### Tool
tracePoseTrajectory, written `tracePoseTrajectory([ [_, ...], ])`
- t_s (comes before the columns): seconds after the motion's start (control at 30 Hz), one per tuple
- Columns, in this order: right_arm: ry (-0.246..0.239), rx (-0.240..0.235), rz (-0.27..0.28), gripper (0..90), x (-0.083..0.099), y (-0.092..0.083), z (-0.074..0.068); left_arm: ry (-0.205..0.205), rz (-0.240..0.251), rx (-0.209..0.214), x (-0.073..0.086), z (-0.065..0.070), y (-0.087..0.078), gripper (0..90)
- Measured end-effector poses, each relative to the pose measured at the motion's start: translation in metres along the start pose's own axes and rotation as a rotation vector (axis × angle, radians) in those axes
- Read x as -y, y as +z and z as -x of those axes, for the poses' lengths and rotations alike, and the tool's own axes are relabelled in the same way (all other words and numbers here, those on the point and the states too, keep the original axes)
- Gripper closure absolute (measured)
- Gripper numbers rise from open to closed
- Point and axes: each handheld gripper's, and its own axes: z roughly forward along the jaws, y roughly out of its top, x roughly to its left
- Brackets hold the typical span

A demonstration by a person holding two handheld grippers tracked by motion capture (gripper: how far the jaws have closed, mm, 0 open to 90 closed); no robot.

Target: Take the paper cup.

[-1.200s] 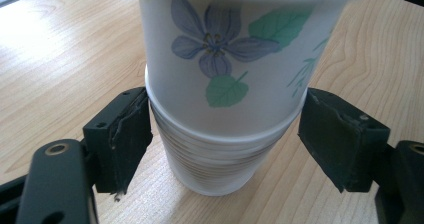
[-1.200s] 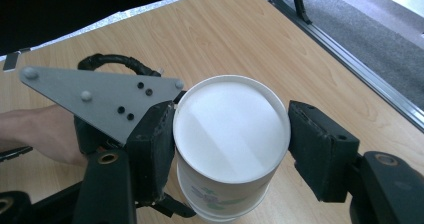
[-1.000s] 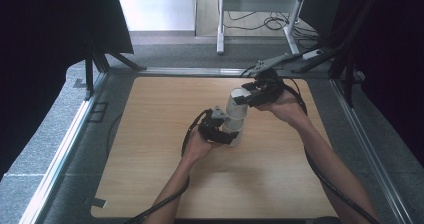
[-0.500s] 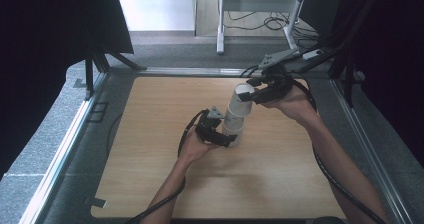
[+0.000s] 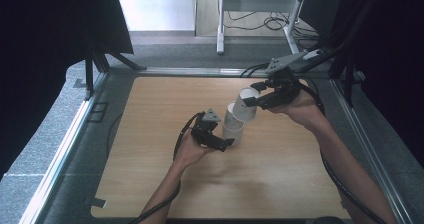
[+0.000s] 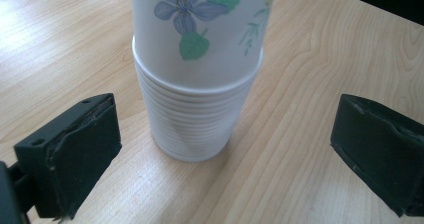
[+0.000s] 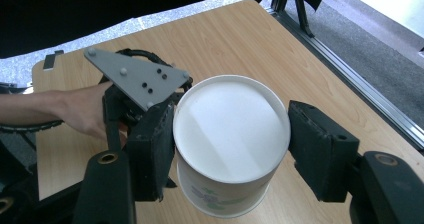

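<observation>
Right hand-held gripper (image 7: 231,149) clamped on smooth flowered paper cup (image 7: 231,149); left hand-held gripper (image 6: 225,149) just opened wide around ribbed cup stack (image 6: 192,119) on woodgrain bench (image 5: 150,134).

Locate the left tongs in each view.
High view: left tongs centre, at the cup stack base.
Left gripper view: bottom corners; jaws have just been opening, stack between them, untouched.
Right gripper view: its grey plate left of the held cup.
Shared: wooden table.

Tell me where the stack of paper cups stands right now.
In the high view the stack of paper cups stands near the middle of the table, just right of the open left gripper, below the cup the right gripper holds.
</observation>
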Motion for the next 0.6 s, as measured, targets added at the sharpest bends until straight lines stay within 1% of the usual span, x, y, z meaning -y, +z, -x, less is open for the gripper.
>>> tracePoseTrajectory([
  [0.03,-0.001,-0.003,-0.001,37.3,0.003,-0.002,-0.001,0.002,0.000,0.005,0.001,0.001,-0.003,0.0],
  [0.1,0.001,-0.005,0.001,37.3,0.006,-0.003,-0.002,0.000,0.005,0.007,0.002,0.002,-0.005,0.0],
  [0.23,-0.004,-0.010,0.003,37.3,0.013,-0.005,-0.005,0.009,0.007,0.016,0.005,0.005,-0.010,0.0],
  [0.53,-0.013,-0.023,0.014,37.2,0.029,-0.009,-0.015,0.022,0.040,0.044,0.010,0.014,-0.018,0.0],
  [0.57,-0.013,-0.023,0.014,37.2,0.029,-0.009,-0.015,0.026,0.045,0.047,0.011,0.015,-0.019,0.0],
  [0.6,-0.016,-0.026,0.016,37.3,0.033,-0.009,-0.018,0.033,0.049,0.055,0.012,0.018,-0.020,0.0],
])
